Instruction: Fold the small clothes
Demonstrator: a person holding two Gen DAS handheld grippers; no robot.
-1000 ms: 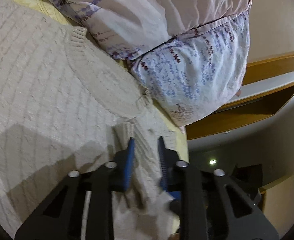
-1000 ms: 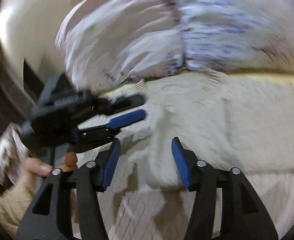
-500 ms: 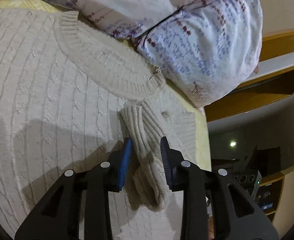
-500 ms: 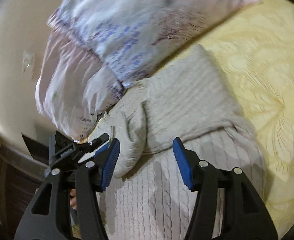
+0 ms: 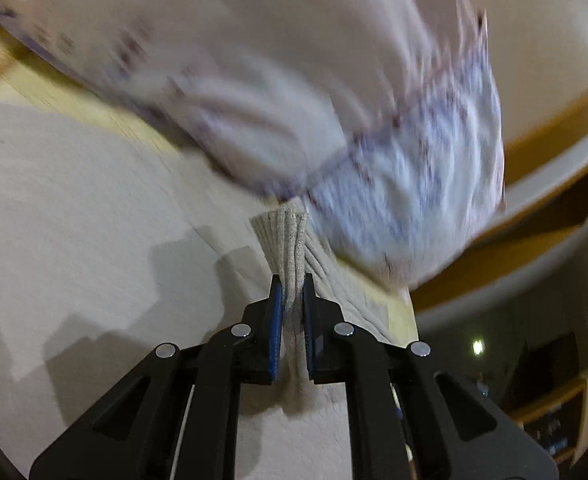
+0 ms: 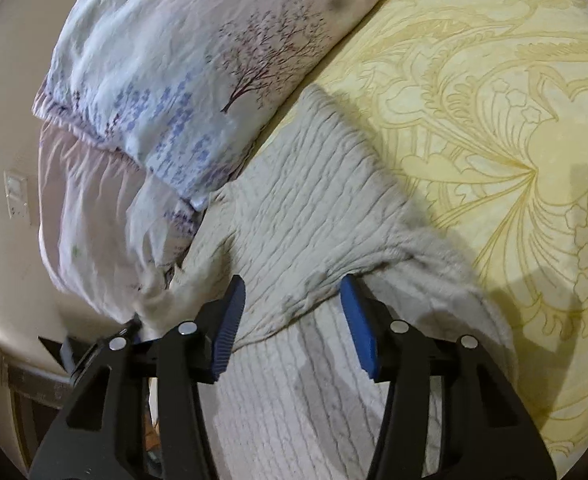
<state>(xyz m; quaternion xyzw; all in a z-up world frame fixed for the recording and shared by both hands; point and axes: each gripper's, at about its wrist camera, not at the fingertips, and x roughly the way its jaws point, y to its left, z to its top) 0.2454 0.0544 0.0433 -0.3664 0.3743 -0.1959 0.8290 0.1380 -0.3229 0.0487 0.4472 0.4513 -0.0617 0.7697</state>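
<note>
A cream cable-knit sweater (image 6: pixel 306 208) lies spread on the yellow bed cover (image 6: pixel 494 120). In the left wrist view its body (image 5: pixel 74 208) is blurred. My left gripper (image 5: pixel 293 292) is shut on the ribbed cuff of a sleeve (image 5: pixel 284 236) and holds it lifted above the sweater. My right gripper (image 6: pixel 292 312) is open and empty, low over the sweater where the other sleeve folds over the body. The left gripper (image 6: pixel 98 344) shows at the right wrist view's lower left, partly hidden.
Floral pillows (image 6: pixel 182 80) lie against the sweater's far side, also in the left wrist view (image 5: pixel 394 152). A wooden bed frame (image 5: pixel 534 208) and the dark room lie beyond the bed edge. A wall (image 6: pixel 2 120) is at the left.
My left gripper has closed on the sleeve cuff and lifted it, moving fast. My right gripper stayed open and has shifted a little over the folded sleeve.
</note>
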